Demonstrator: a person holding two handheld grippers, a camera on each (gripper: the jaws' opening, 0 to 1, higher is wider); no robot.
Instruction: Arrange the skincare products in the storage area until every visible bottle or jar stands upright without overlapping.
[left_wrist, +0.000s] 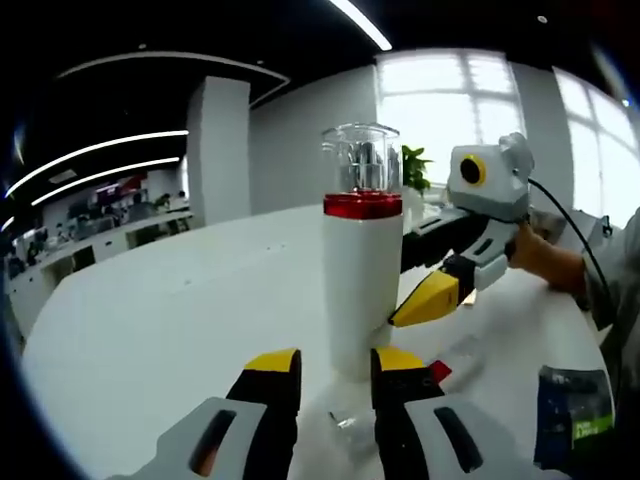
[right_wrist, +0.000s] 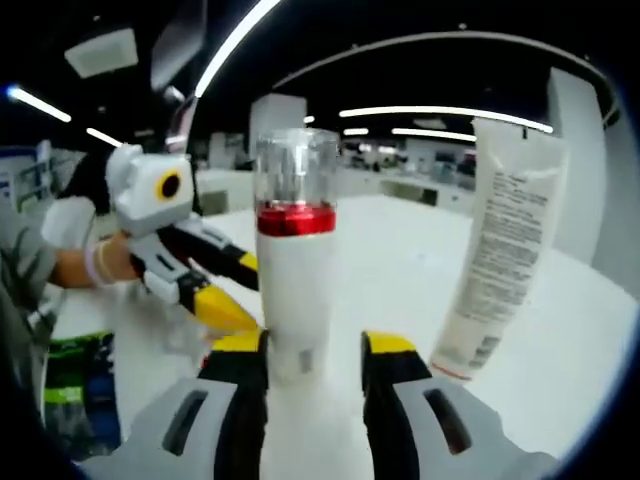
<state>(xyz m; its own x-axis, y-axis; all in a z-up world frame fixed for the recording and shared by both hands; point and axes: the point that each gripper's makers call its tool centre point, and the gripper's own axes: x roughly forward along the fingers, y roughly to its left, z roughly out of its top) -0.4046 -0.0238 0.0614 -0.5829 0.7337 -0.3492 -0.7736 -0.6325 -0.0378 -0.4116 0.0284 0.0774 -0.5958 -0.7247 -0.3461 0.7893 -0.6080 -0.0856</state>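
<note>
You're working over a broad white table (left_wrist: 150, 330) in an open-plan office with ceiling light strips. The tall white pump bottle with a red collar and clear cap (left_wrist: 362, 250) stands upright on it, between both claws. Your left gripper (left_wrist: 335, 372) and right gripper (right_wrist: 313, 358) each sit spread, jaws flanking the bottle's base without clamping it. A white squeeze tube with printed text (right_wrist: 497, 250) stands tilted near your right.

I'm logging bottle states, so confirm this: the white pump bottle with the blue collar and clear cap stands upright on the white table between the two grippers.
One detail is wrong: the collar under the clear cap is red, not blue, as the right gripper view shows. The white pump bottle does stand upright on the white table, with the left gripper and the right gripper on either side.
</note>
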